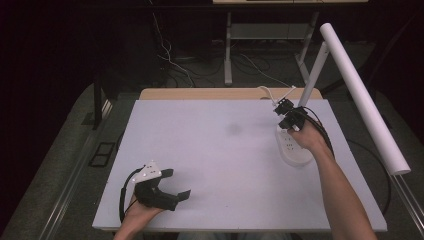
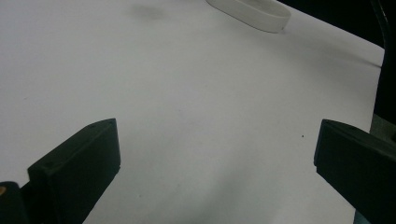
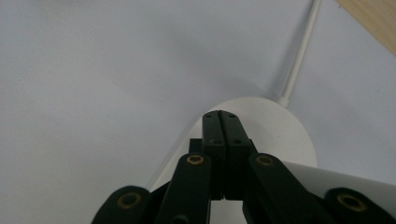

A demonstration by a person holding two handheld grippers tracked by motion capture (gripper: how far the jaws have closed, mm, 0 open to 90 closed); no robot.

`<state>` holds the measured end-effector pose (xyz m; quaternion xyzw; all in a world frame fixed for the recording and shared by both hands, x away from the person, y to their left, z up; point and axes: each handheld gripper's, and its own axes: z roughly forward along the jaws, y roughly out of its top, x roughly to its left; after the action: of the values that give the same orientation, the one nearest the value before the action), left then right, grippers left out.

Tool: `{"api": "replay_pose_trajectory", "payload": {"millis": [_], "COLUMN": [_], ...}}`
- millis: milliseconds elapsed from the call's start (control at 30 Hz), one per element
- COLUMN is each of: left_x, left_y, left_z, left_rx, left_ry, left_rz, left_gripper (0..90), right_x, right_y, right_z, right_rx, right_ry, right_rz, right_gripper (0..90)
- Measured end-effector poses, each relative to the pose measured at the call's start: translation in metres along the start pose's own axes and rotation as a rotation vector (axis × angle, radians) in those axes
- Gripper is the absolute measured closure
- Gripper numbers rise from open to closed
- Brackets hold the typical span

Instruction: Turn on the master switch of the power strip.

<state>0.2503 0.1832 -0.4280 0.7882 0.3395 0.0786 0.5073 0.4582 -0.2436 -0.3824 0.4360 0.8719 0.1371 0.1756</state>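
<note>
A white board [image 1: 215, 150] fills the frame's centre over a wooden table [image 1: 200, 93]. A white tube [image 1: 365, 100] slants down the right side. Cables [image 1: 170, 60] trail across the floor at upper centre.

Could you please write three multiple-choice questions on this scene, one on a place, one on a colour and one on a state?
1. Where on the table does the power strip lie?
A. near its right edge, towards the far side
B. at its near left corner
C. in the middle of its near edge

2. What colour is the power strip?
A. black
B. white
C. red

3. How do the jaws of the two grippers stand?
A. both open
B. left shut, right open
C. left open, right shut

Answers: 1 A, the high view shows the strip at the right, beneath the right gripper. 2 B, its casing and its cord are white in all three views. 3 C, the left gripper has its jaws wide apart over bare table in its own view, while the right gripper view shows the two jaws pressed together.
</note>
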Motion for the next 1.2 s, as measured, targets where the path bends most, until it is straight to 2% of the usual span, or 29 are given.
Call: {"api": "replay_pose_trajectory", "payload": {"millis": [433,700,967,1067,1200], "left_x": [0.0,-0.002,-0.003,-0.004,-0.002], "left_y": [0.0,0.0,0.0,0.001,0.001], "left_z": [0.0,0.0,0.001,-0.002,-0.003], "left_rx": [0.001,0.002,0.004,0.0,-0.006], "left_ry": [-0.003,-0.007,-0.013,-0.01,-0.009], "left_rz": [0.002,0.007,0.014,0.019,0.014], "left_gripper": [0.0,0.0,0.0,0.0,0.0], "right_x": [0.001,0.0,0.01,0.008,0.01], "right_y": [-0.009,-0.012,-0.01,-0.01,-0.01], "right_z": [0.013,0.014,0.017,0.017,0.018], "right_rx": [-0.003,-0.034,-0.017,-0.019,-0.014], "right_ry": [-0.018,0.004,-0.069,-0.059,-0.067], "right_rz": [0.022,0.05,0.027,0.045,0.051], "right_gripper": [89.6,89.9,90.0,90.0,90.0]}}
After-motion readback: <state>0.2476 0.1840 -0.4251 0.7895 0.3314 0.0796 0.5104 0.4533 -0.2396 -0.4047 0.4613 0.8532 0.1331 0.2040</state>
